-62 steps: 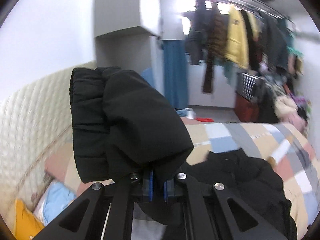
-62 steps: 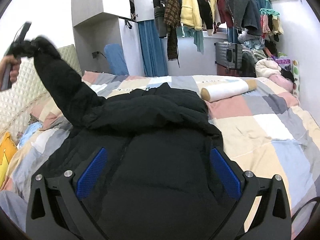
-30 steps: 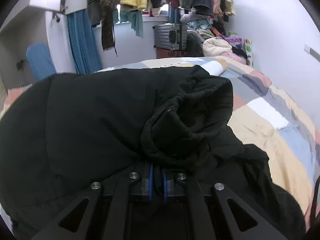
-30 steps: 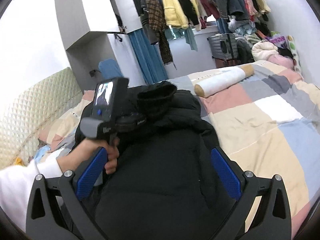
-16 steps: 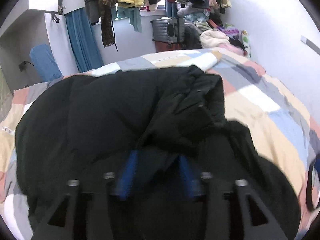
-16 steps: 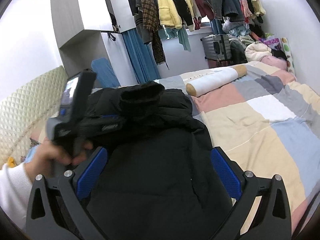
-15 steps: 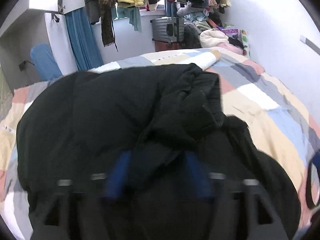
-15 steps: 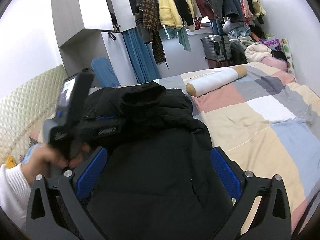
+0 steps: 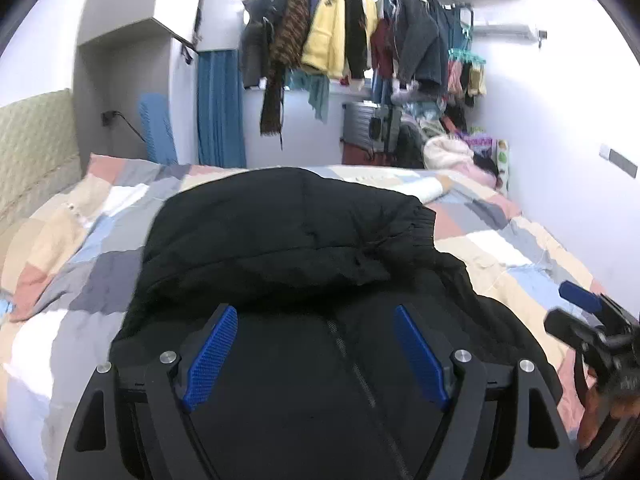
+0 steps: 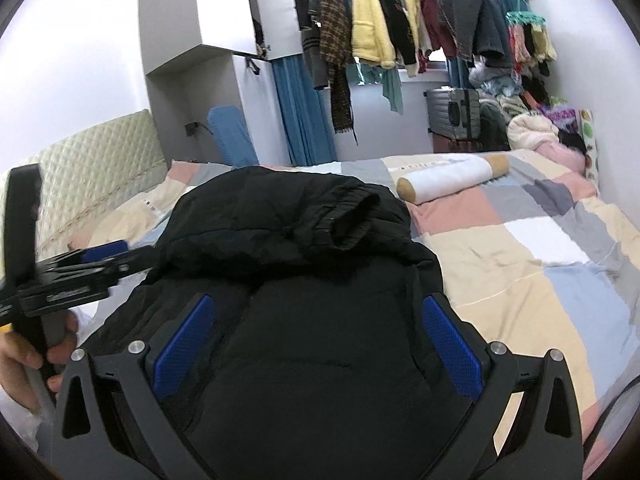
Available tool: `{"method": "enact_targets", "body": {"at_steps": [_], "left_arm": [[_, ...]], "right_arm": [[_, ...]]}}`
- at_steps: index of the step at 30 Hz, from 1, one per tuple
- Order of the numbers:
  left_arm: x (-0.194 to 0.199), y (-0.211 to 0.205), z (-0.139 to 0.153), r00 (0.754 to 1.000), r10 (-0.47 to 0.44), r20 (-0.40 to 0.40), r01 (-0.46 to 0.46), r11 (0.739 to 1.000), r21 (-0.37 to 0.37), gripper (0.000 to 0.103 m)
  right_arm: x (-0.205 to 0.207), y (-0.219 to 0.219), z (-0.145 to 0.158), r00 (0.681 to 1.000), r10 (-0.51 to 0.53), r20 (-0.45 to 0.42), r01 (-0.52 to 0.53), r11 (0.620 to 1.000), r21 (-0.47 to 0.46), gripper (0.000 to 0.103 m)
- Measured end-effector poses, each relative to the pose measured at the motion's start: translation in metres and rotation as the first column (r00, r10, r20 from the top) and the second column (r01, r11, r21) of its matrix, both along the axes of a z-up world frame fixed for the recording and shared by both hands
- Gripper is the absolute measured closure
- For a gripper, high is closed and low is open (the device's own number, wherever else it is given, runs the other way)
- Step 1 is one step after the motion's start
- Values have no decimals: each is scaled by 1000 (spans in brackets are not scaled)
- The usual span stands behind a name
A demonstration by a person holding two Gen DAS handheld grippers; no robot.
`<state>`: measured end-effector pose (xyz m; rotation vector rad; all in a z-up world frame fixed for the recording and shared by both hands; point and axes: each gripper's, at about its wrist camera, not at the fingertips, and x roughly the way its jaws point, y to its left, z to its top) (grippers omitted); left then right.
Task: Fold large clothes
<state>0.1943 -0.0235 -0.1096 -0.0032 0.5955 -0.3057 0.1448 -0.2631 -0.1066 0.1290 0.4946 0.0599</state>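
Note:
A large black padded jacket (image 9: 288,240) lies on the patchwork bed, front zip up, with one sleeve folded across its upper part; the ribbed cuff (image 10: 352,216) rests at its right. My left gripper (image 9: 316,344) is open and empty just above the jacket's lower body. My right gripper (image 10: 316,332) is open and empty over the same part. In the right wrist view the left gripper (image 10: 88,268) shows at the jacket's left edge. In the left wrist view the right gripper (image 9: 592,320) shows at the right.
The patchwork quilt (image 10: 540,256) covers the bed. A white bolster (image 10: 452,180) lies at the far side. A quilted headboard (image 10: 92,160) stands on the left. Clothes hang on a rail (image 10: 420,24) behind, with a suitcase (image 10: 452,116) and piled laundry (image 10: 536,128).
My left gripper carried the sleeve from high on the left across the jacket, opened, let it go and drew back. The right gripper stayed open above the jacket.

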Motion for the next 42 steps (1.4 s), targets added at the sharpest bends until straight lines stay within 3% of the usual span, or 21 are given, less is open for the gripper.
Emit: {"method": "enact_targets", "body": {"at_steps": [7, 11, 15, 19, 26, 28, 32, 34, 37, 42], "left_arm": [[-25, 33, 1, 997, 68, 36, -65, 996, -62, 23], [-24, 48, -6, 993, 105, 46, -102, 992, -76, 23], [-13, 56, -19, 993, 118, 13, -117, 990, -75, 23], [-2, 63, -30, 993, 117, -30, -119, 988, -101, 23], [7, 57, -45, 993, 105, -52, -109, 990, -92, 23], [10, 55, -48, 993, 107, -57, -112, 990, -91, 23], [17, 52, -53, 992, 106, -75, -113, 990, -89, 23], [19, 51, -57, 991, 104, -83, -111, 990, -86, 23], [21, 50, -62, 990, 104, -93, -112, 991, -80, 23], [22, 53, -65, 988, 115, -98, -124, 989, -85, 23]], "right_arm": [[7, 18, 5, 999, 35, -8, -35, 999, -1, 0], [24, 14, 10, 999, 38, -13, -37, 997, 61, 0], [72, 4, 11, 998, 24, -53, -19, 995, 103, 0], [136, -12, -14, 979, -28, -201, 49, 994, 101, 2], [190, -40, -74, 957, -41, -288, 118, 959, 256, 8], [193, -40, -85, 953, -7, -302, 99, 952, 288, 19], [196, -36, -81, 964, 36, -264, 48, 951, 305, 31], [199, -32, -78, 965, 57, -255, 24, 952, 304, 50], [197, -24, -68, 975, 63, -213, -3, 962, 273, 64], [199, -9, -28, 990, 100, -103, -80, 981, 178, 74]]}}
